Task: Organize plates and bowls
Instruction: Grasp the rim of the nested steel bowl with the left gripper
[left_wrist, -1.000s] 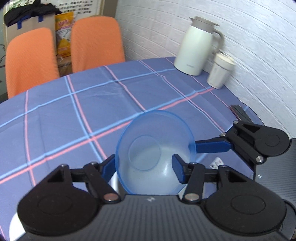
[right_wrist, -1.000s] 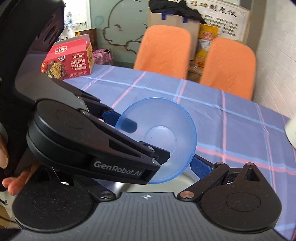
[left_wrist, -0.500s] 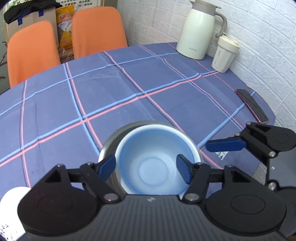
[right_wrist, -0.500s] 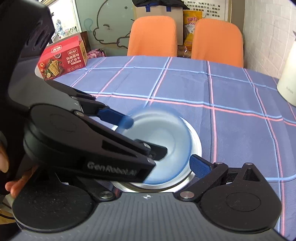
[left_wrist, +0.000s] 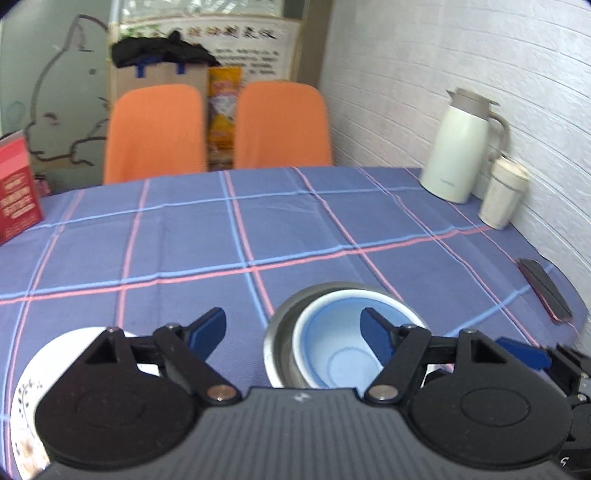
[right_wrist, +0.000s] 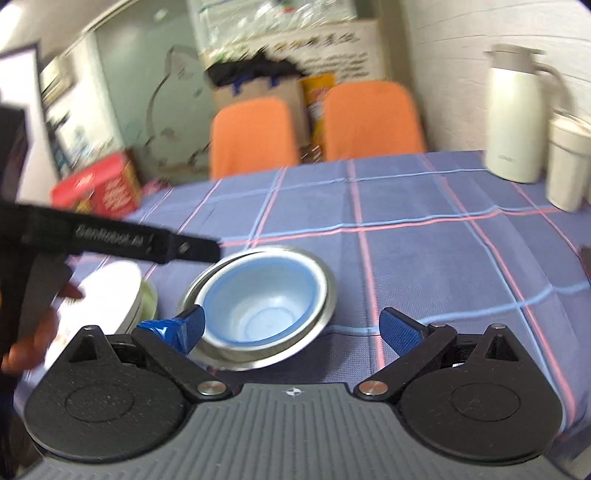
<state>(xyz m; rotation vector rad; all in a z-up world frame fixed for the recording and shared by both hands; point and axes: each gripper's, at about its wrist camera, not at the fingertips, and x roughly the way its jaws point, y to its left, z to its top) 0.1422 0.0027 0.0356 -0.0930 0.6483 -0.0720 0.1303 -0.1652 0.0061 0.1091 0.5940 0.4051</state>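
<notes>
A translucent blue bowl (right_wrist: 264, 304) is seated upright inside a steel bowl (right_wrist: 317, 317), just ahead of the right tongs (right_wrist: 291, 328). Both tongs are spread and hold nothing; the left tongs (left_wrist: 293, 332) are positioned beside a white plate (left_wrist: 26, 384).

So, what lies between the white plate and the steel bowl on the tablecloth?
In the right wrist view, the white plate and the steel bowl are separated only by bare plaid tablecloth; something green shows under the plate's edge.
</notes>
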